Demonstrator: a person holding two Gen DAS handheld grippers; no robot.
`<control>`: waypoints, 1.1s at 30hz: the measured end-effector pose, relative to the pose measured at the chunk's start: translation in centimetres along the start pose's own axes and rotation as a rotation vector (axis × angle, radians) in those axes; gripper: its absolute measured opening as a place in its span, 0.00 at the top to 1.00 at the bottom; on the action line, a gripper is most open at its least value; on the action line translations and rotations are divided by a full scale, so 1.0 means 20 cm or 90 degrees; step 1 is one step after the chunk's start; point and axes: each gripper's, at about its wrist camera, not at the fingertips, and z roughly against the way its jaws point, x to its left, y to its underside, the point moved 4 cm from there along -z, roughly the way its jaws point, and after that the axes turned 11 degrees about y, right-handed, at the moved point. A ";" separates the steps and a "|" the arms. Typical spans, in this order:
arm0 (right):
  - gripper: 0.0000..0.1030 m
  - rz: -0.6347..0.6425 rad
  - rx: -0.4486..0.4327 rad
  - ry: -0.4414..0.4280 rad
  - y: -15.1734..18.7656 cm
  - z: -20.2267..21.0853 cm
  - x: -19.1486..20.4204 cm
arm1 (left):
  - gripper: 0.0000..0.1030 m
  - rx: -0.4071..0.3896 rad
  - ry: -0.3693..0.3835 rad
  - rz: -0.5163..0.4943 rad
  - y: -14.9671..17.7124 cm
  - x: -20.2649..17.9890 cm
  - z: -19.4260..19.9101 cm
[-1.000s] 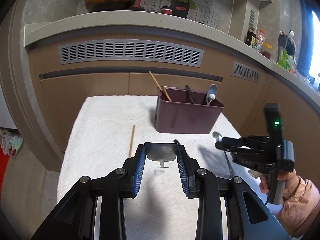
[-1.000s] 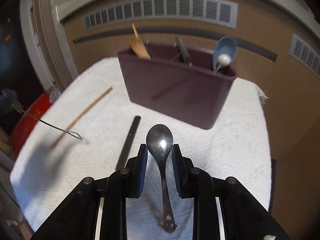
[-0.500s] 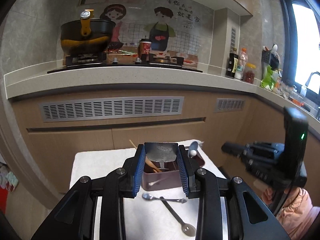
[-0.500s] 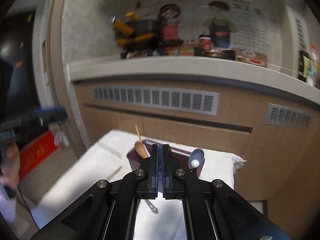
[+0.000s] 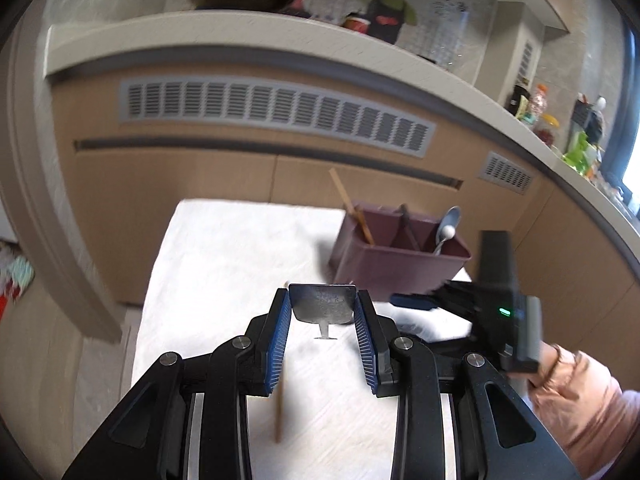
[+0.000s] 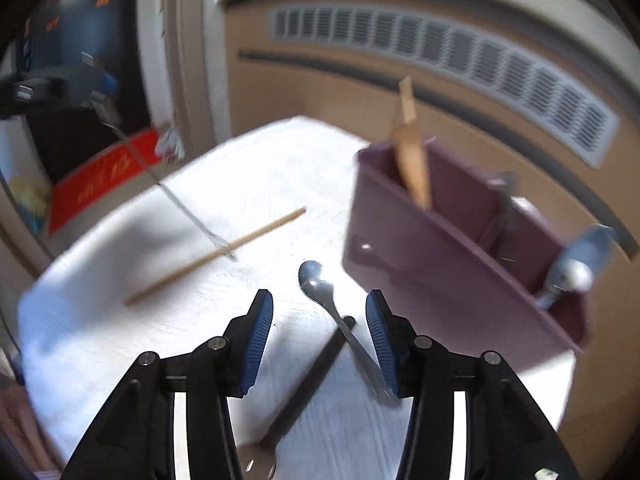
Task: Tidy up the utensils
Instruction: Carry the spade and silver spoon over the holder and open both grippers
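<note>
The right gripper [image 6: 319,336] is hanging low over the white cloth [image 6: 256,184], and its jaws have just been opening; they are now standing apart with nothing squeezed. A metal spoon [image 6: 316,278] is lying flat between them at the bottom middle of the right view, its bowl pointing up the picture and its handle running close by the right pad, crossing a black stick [image 6: 308,376]. To do this step well, I think the jaws should be coming down on either side of the thin handle, pinching only the spoon and not the black stick with it. The left gripper [image 5: 322,322] is holding a flat metal piece [image 5: 322,306] tight between its blue pads, in the middle of the left view. The purple box [image 6: 440,256] is standing at the right, already holding a wooden spoon [image 6: 412,168] and a blue spoon [image 6: 588,252]. A chopstick [image 6: 216,256] is lying on the cloth at the left, well apart. The box wall is sitting close to the spoon, so the right jaw could be bumping it.
</note>
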 end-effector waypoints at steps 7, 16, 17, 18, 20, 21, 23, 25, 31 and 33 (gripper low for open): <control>0.57 -0.001 0.060 -0.029 -0.02 -0.28 0.02 | 0.68 0.007 -0.004 0.028 0.05 0.08 0.00; 0.75 -0.069 0.063 -0.011 -0.01 -0.22 0.01 | 0.68 0.029 0.012 0.033 0.05 0.06 -0.07; 0.75 -0.085 0.057 -0.011 0.00 -0.18 -0.01 | 0.68 0.032 0.016 0.031 0.05 0.05 -0.08; 0.75 -0.104 0.051 -0.011 0.01 -0.13 -0.03 | 0.68 0.035 0.019 0.029 0.06 0.04 -0.08; 0.75 -0.143 0.033 -0.012 0.05 -0.03 -0.08 | 0.68 0.043 0.026 0.023 0.07 0.00 -0.09; 0.75 -0.162 0.022 -0.011 0.07 0.03 -0.12 | 0.68 0.046 0.030 0.019 0.07 -0.01 -0.09; 0.75 -0.193 -0.002 -0.004 0.10 0.15 -0.17 | 0.68 0.051 0.039 0.011 0.07 -0.05 -0.11; 0.75 -0.218 -0.030 0.007 0.12 0.26 -0.22 | 0.68 0.053 0.047 0.003 0.06 -0.09 -0.11; 0.75 -0.287 -0.137 0.012 0.09 0.66 -0.31 | 0.68 0.025 0.084 -0.026 -0.10 -0.27 -0.10; 0.75 -0.296 -0.183 0.029 0.01 0.79 -0.36 | 0.68 0.005 0.095 -0.052 -0.21 -0.34 -0.08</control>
